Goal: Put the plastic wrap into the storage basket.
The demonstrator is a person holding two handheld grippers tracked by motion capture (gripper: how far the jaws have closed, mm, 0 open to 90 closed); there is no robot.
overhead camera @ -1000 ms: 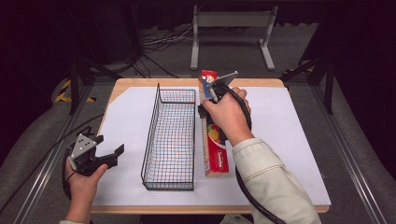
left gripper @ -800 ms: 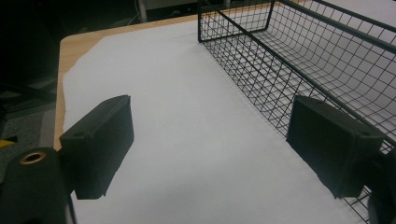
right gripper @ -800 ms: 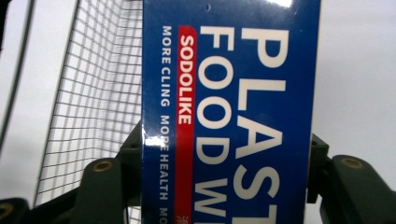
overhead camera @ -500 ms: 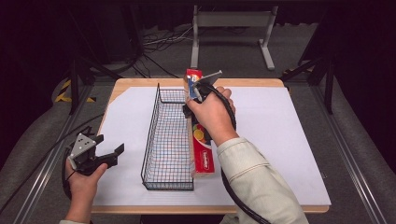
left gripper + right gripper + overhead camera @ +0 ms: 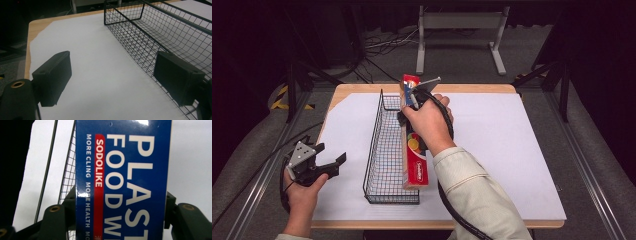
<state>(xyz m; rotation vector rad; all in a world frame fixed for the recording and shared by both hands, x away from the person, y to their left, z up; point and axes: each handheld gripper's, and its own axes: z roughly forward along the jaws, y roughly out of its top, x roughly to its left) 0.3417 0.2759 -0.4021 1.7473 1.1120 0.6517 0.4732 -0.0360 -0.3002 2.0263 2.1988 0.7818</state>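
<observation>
Dark room, white-covered wooden table [image 5: 512, 150], right gripper [image 5: 412, 107] clamped on long plastic food wrap box [image 5: 414, 160] held lengthwise over right rim of wire basket [image 5: 384, 150], left gripper [image 5: 319, 167] at eight o'clock of basket, jaws wide, empty.

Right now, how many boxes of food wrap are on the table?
1. The food wrap box lies along the wire basket's right rim, gripped by the right gripper. I see no others.
</observation>
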